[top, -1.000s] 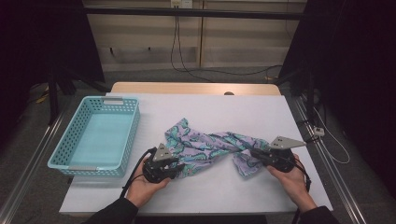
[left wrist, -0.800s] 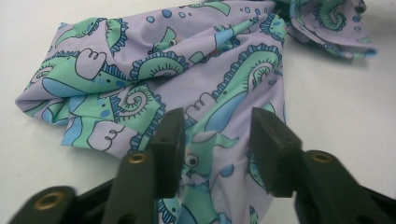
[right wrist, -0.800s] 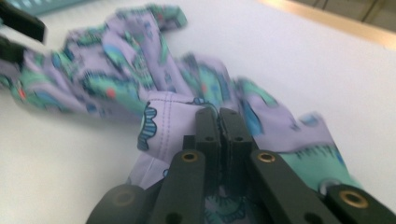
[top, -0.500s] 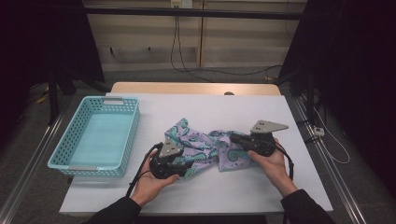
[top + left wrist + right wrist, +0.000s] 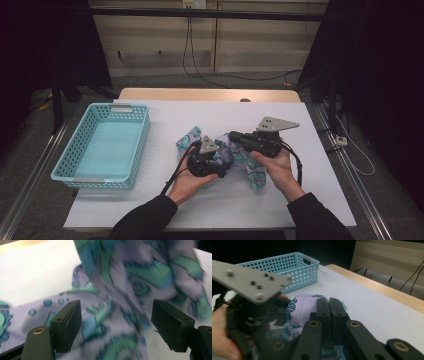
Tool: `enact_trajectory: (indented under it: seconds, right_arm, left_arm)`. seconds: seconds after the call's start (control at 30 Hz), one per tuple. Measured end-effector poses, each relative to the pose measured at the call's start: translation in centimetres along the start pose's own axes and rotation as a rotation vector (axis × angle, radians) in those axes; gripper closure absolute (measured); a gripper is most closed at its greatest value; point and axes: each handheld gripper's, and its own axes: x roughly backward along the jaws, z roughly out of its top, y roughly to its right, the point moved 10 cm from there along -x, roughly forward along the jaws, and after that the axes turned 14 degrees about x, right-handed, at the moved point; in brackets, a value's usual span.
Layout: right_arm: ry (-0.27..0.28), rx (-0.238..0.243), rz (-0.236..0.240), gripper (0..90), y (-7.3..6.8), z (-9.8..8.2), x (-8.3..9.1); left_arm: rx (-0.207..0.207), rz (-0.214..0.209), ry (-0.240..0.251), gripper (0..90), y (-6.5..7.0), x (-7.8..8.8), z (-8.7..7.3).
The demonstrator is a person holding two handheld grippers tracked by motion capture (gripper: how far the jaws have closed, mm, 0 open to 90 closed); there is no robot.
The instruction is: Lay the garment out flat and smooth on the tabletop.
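Observation:
A lilac cloth point(image 5: 251, 167) with a teal swirl pattern lies bunched at the middle of the white table point(image 5: 165, 117). My right gripper point(image 5: 231, 135) points left above it, and its jaws are shut on a fold of the cloth point(image 5: 303, 303). In the right gripper view my right gripper point(image 5: 329, 302) holds that fold off the table. My left gripper point(image 5: 220, 164) sits just left of it. Its jaws have just been opening, and in the left gripper view my left gripper point(image 5: 116, 322) stands wide with the hanging cloth point(image 5: 135, 282) loose between the pads.
A light blue perforated basket point(image 5: 102, 182) stands at the table's left side, and the right gripper view has the basket point(image 5: 294, 267) beyond the jaws. A wooden edge point(image 5: 200, 94) runs along the far side. Cables hang behind.
My right gripper has carried the cloth's right end leftward and up, bunching the cloth. My left gripper has slid right toward it, and its jaws have spread apart.

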Motion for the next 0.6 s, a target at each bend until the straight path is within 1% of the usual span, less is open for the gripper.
enact_trajectory:
  seconds: [0.03, 0.07, 0.1, 0.13, 0.17, 0.2, 0.27, 0.3, 0.37, 0.4, 0.5, 0.53, 0.6]
  right_arm:
    - [-0.005, 0.001, -0.001, 87.6, 0.0, -0.2, 0.0]
    - [-0.012, -0.003, -0.001, 87.5, 0.0, -0.5, 0.0]
    - [-0.023, -0.002, -0.005, 87.5, 0.1, -0.9, 0.1]
    - [-0.034, 0.001, -0.011, 87.3, 0.2, -1.3, 0.2]
    - [-0.041, 0.002, -0.019, 85.8, 0.4, -1.6, 0.3]
    - [-0.045, -0.007, -0.022, 79.9, 0.6, -1.9, 0.5]
    - [-0.067, -0.008, -0.026, 68.1, 0.8, -2.6, 0.8]
    - [-0.077, -0.006, -0.023, 64.3, 0.8, -3.1, 1.0]
    - [-0.093, -0.004, -0.032, 57.2, 0.7, -3.9, 1.5]
    - [-0.104, -0.01, -0.034, 55.1, 0.6, -4.4, 1.8]
    - [-0.129, -0.017, -0.045, 50.3, 0.4, -5.9, 2.6]
    - [-0.137, -0.019, -0.04, 50.3, 0.2, -6.4, 2.8]
    - [-0.161, -0.002, -0.04, 50.0, -0.2, -7.3, 3.4]
  left_arm:
    - [0.003, -0.024, 0.002, 45.1, 0.1, -0.1, 0.1]
    - [0.018, -0.035, 0.004, 64.9, 0.0, 0.0, 0.1]
    - [0.033, -0.044, 0.007, 82.5, 0.0, 0.2, 0.2]
    - [0.034, -0.047, 0.014, 88.1, -0.1, 0.5, 0.4]
    - [0.028, -0.041, 0.029, 88.5, -0.2, 1.0, 0.8]
    - [0.037, -0.037, 0.046, 88.6, -0.4, 1.5, 1.3]
    - [0.059, -0.046, 0.076, 88.7, -0.8, 2.6, 2.2]
    - [0.064, -0.04, 0.093, 88.6, -1.2, 3.1, 2.6]
    - [0.089, -0.033, 0.119, 88.6, -2.2, 3.9, 3.2]
    - [0.103, -0.029, 0.131, 88.6, -2.6, 4.3, 3.4]
    - [0.125, -0.007, 0.15, 88.6, -4.0, 5.0, 3.8]
    - [0.131, 0.0, 0.152, 88.6, -4.5, 5.1, 3.8]
    - [0.147, 0.019, 0.15, 88.6, -5.3, 5.2, 3.7]
